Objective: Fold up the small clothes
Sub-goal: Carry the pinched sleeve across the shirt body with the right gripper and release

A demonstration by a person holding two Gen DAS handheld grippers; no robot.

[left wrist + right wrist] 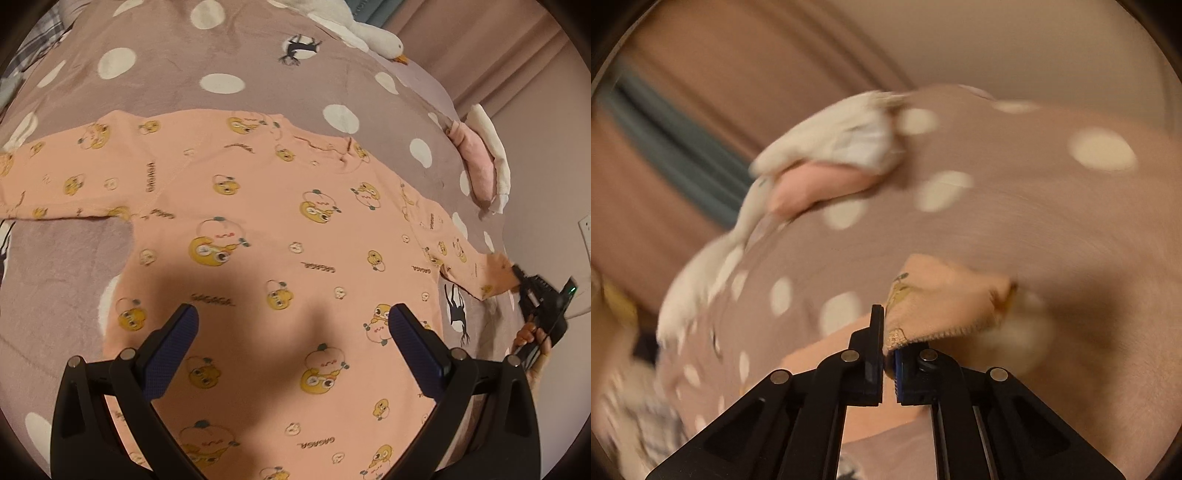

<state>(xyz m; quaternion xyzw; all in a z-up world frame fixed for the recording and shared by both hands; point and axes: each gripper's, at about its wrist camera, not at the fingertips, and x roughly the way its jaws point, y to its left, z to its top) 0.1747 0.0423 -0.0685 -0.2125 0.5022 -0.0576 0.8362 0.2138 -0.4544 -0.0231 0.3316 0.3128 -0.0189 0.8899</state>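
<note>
With the peach shirt (258, 229) spread across mid-frame on the bed (221, 48), the right tool (889, 354) pinches its sleeve cuff (945, 306) at lower centre for an inward fold, while the left tool (291, 328) hovers wide.

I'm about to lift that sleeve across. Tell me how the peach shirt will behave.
Probably floppy: the shirt lies flat on the blanket, and its cuff crumples where the right gripper pinches it. Likely light. The sleeve should drape and drag rather than hold shape.
</note>
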